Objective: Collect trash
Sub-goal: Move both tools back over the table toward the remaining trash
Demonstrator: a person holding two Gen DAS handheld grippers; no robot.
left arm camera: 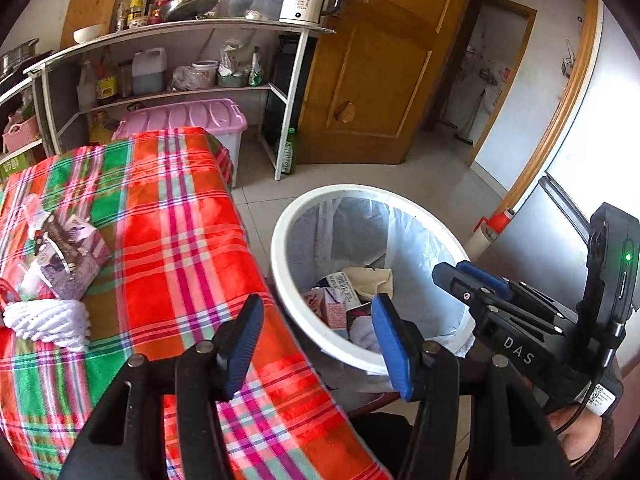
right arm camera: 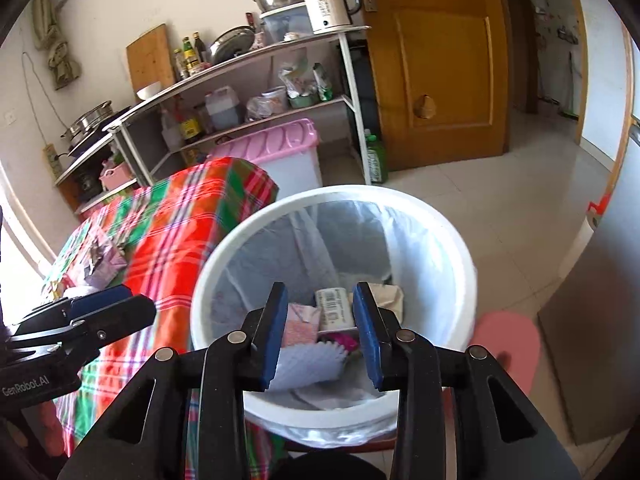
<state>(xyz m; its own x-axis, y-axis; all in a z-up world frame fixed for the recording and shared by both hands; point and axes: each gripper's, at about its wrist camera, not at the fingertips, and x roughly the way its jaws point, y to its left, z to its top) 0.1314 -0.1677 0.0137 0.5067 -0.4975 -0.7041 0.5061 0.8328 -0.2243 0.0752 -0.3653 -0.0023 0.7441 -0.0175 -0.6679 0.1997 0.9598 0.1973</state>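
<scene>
A white bin (left arm camera: 286, 280) with a clear liner stands on the floor beside the table; it also shows in the right wrist view (right arm camera: 224, 248). Cartons, paper and a white foam net (right arm camera: 308, 364) lie inside it. On the plaid tablecloth (left arm camera: 172, 240) at the left lie a purple carton (left arm camera: 74, 264) and a white foam net (left arm camera: 50, 320). My left gripper (left arm camera: 318, 348) is open and empty over the table's edge next to the bin. My right gripper (right arm camera: 322, 336) is open and empty above the bin; it shows in the left wrist view (left arm camera: 452, 276).
A metal shelf rack (left arm camera: 224, 28) with a kettle, pots and bottles stands behind the table. A pink-lidded storage box (left arm camera: 188, 118) sits under it. A green bottle (left arm camera: 290, 156) stands on the floor by the wooden door (left arm camera: 380, 72). A pink slipper (right arm camera: 506, 344) lies right of the bin.
</scene>
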